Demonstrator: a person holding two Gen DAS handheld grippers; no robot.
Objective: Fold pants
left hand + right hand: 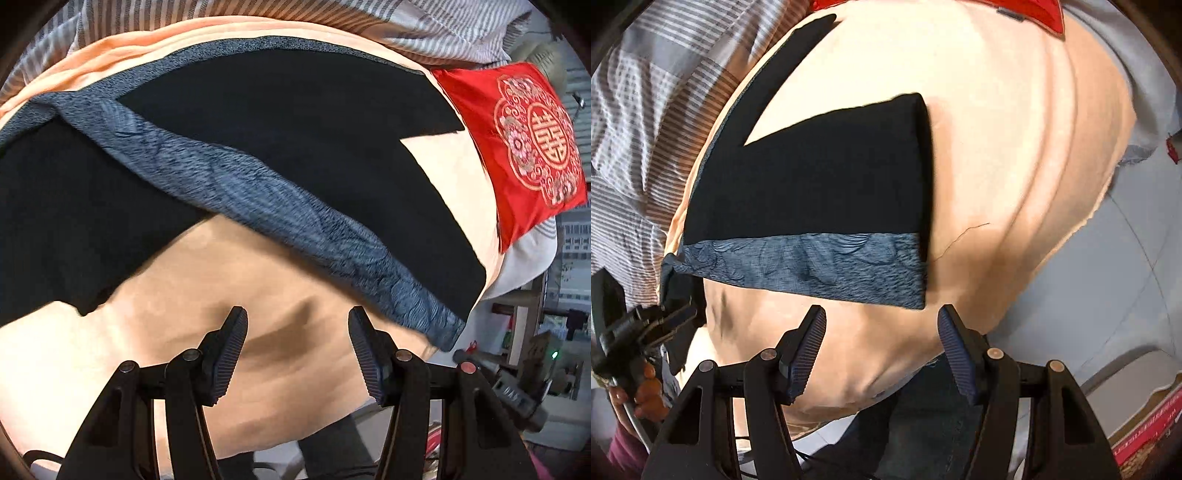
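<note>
Black pants (295, 147) with a blue-grey patterned side band (258, 192) lie spread on a peach sheet (184, 314). In the right wrist view the pants (812, 184) lie flat with the band (812, 269) along their near edge. My left gripper (297, 332) is open and empty, just above the sheet in front of the band. It also shows at the left of the right wrist view (670, 323), close to the pants' left end. My right gripper (881, 332) is open and empty, just short of the band's near right corner.
A red embroidered cushion (524, 147) lies at the sheet's far right. Striped bedding (646, 129) borders the sheet on the far side. A grey mattress surface (1108, 277) lies to the right, with room clutter (535, 350) beyond the bed's edge.
</note>
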